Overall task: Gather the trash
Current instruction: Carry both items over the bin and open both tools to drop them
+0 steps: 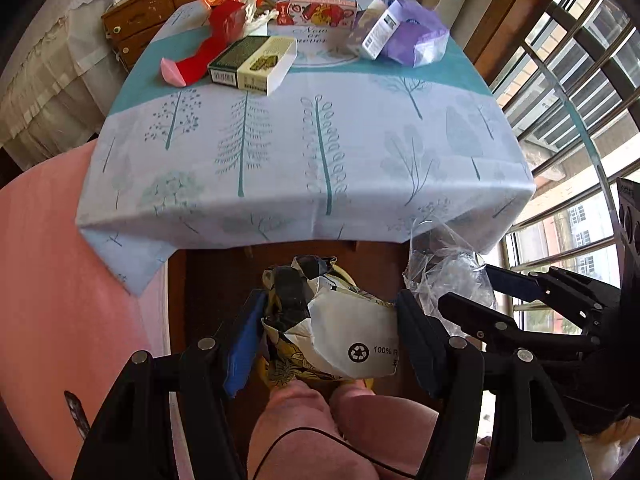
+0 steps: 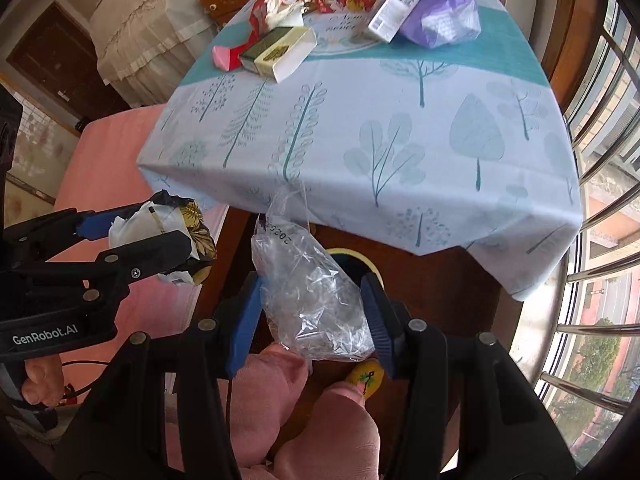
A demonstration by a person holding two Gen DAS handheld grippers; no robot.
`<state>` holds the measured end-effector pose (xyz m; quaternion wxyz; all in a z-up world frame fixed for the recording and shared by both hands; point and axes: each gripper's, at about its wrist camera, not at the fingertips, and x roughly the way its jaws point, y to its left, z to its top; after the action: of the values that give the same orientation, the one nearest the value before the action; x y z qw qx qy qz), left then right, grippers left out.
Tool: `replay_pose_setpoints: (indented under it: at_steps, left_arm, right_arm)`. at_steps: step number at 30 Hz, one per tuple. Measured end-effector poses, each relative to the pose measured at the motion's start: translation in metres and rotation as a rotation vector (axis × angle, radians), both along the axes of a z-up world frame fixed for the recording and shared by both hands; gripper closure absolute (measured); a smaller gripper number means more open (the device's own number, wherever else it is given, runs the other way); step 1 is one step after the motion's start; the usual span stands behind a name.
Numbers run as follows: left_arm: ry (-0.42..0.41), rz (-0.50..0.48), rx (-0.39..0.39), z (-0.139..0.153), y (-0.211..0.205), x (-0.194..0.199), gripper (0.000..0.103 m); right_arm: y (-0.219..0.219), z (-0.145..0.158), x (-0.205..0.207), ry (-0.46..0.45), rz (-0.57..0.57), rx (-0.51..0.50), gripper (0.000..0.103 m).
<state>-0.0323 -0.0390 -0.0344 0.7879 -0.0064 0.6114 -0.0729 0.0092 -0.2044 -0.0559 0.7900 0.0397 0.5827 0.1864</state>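
Observation:
My left gripper (image 1: pixel 330 332) is shut on a crumpled white, black and gold paper wrapper (image 1: pixel 344 336), held below the table's front edge; it also shows in the right wrist view (image 2: pixel 160 232). My right gripper (image 2: pixel 312 312) is shut on a crumpled clear plastic bag (image 2: pixel 316 300), which also shows in the left wrist view (image 1: pixel 448 276). Under both grippers a yellow-rimmed bin (image 2: pixel 360 266) stands on the floor, mostly hidden. More trash lies at the table's far end: a green and cream box (image 1: pixel 252 64), a red wrapper (image 1: pixel 200 60), a purple bag (image 1: pixel 416 38), a white carton (image 1: pixel 378 32).
The table wears a pale blue tree-print cloth (image 1: pixel 320 152). A pink bed (image 1: pixel 48 280) is to the left, window bars (image 1: pixel 580 80) to the right, a wooden dresser (image 1: pixel 140 20) behind. The person's pink-clad knees (image 1: pixel 320 432) are below the grippers.

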Motion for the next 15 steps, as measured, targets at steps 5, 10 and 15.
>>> replay_pose_setpoints:
  at_steps: [5, 10, 15]
  left_arm:
    - [0.081, -0.01, -0.002, -0.056, 0.0, -0.01, 0.038]
    - [0.148, 0.007, -0.027, -0.141, 0.012, -0.009, 0.038]
    - [0.17, 0.011, -0.043, -0.228, 0.019, -0.005, 0.037]
  right_arm:
    - [-0.001, -0.056, -0.025, 0.119, -0.053, 0.029, 0.056]
    - [-0.004, -0.136, -0.04, 0.205, -0.135, 0.02, 0.056]
    - [-0.005, -0.227, -0.043, 0.245, -0.22, 0.002, 0.056]
